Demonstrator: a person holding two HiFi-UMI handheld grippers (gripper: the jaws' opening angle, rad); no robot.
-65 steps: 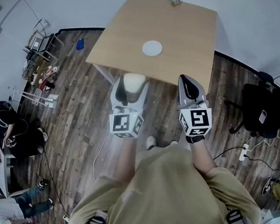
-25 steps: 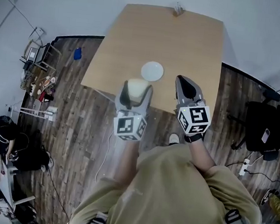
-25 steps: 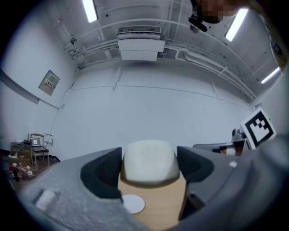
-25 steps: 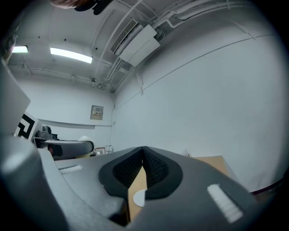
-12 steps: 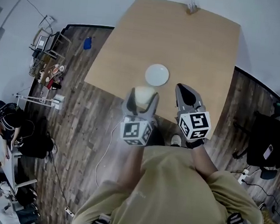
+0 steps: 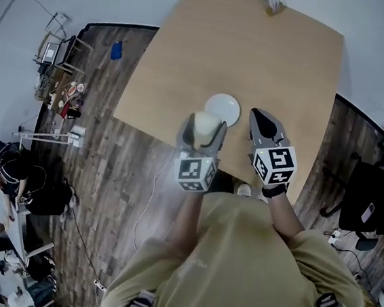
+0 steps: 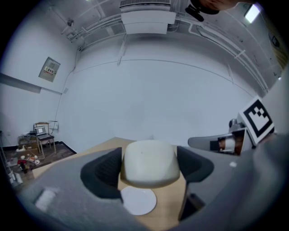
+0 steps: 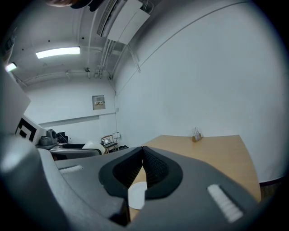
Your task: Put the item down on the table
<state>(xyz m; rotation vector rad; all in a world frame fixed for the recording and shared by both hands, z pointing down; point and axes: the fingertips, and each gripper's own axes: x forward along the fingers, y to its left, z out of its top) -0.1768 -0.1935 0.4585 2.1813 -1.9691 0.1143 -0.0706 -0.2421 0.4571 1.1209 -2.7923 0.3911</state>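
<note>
Between the left jaws: a pale, rounded item [image 7: 150, 163], pressed on both flanks by the dark pads. I read the left gripper [image 6: 202, 135] as clenched on it, with no gap on either side.
Under the left gripper: the near edge of the table [image 6: 270, 62]. As far as I can judge, the item hangs above the wood and does not rest on it.
Right of the left gripper: the right gripper [image 8: 142, 158], jaws pressed together at the tips with nothing between them. It hovers idle over the same near edge.
Just ahead of both grippers: a white round plate [image 6: 222, 109], flat on the table, lying below and beyond the held item.
Far ahead of the grippers: a small upright holder [image 6: 275, 3] at the table's far edge, well apart from the work.
Step in hand: the item is positioned over the table and the set-down is not yet done.
Next move: I would lower the left gripper straight down until the item's base meets the wood, then release the jaws and lift clear.
Caution: the table edge lies directly beneath the left gripper. I would place the item a little further in, on bare wood short of the plate.
</note>
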